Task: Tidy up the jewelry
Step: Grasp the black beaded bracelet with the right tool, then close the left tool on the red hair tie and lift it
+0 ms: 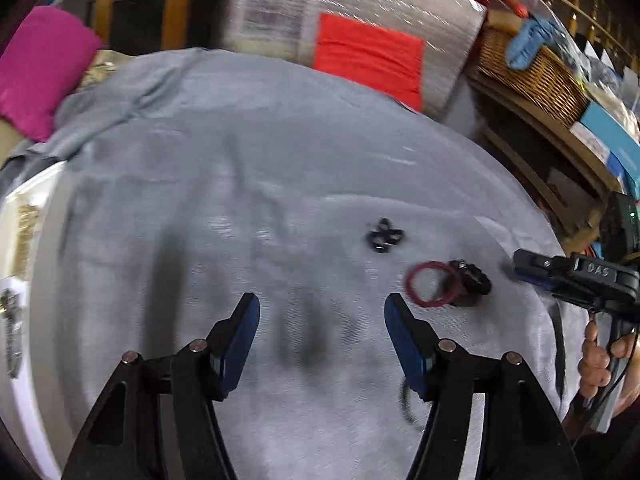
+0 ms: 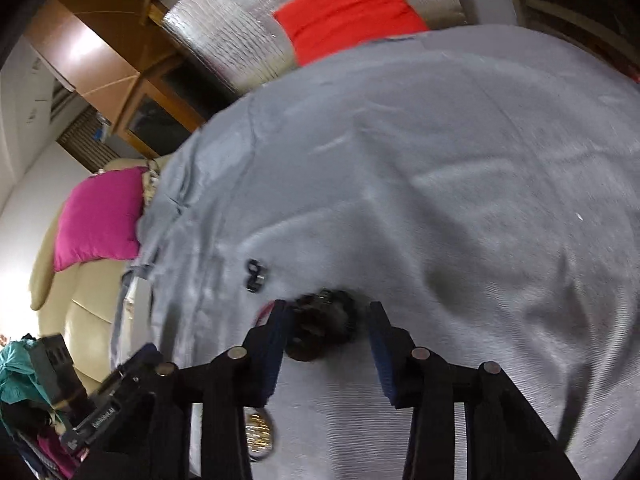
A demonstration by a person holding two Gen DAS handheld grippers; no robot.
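On the grey cloth (image 1: 248, 168) covering the counter, the right gripper (image 2: 329, 330) stands with jaws apart on either side of a dark bracelet (image 2: 320, 324) beside a red ring (image 1: 426, 284) and a black charm (image 1: 385, 236), while the left gripper (image 1: 322, 322) hovers spread wide over bare cloth.

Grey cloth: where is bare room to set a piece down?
Bare grey cloth lies left of the black clip, out to the white edge. Crowded on the right, where the red ring overlaps the dark bracelet, near the right gripper.
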